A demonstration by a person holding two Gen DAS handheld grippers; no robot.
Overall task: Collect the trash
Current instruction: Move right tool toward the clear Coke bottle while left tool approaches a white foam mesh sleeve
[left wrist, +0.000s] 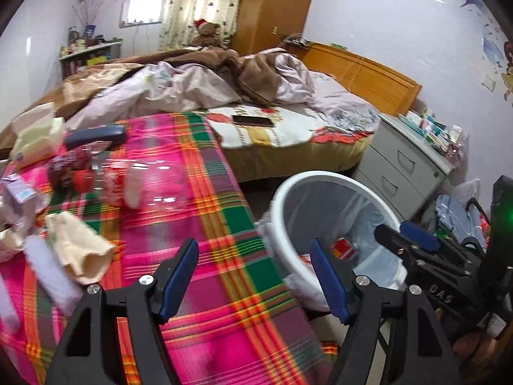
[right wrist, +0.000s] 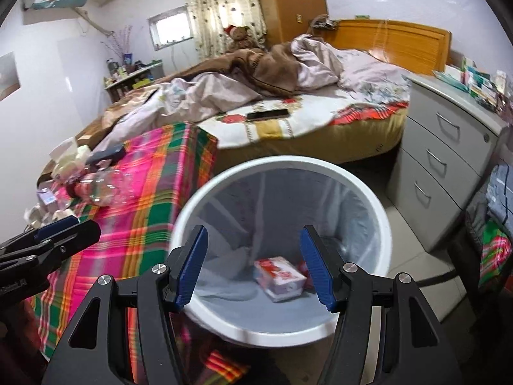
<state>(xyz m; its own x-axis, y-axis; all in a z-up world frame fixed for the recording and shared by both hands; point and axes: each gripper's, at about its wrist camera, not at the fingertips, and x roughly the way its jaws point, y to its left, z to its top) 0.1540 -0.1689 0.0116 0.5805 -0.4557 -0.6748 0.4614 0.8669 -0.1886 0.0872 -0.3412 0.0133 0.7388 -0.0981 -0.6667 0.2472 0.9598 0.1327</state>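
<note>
Left gripper: jaws apart, nothing between them, over plaid cloth edge. White bin just beside, lined, red packet inside. Clear plastic bottle, crumpled paper on cloth. Right gripper over bin.

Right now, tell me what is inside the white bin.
In the white bin, on its clear liner, lies a red-and-white carton with something red behind it, partly hidden by the right tongs.

A messy bed (brown blanket on top) fills the room — white walls, a small bright window, flowery curtains, grey drawers.
</note>
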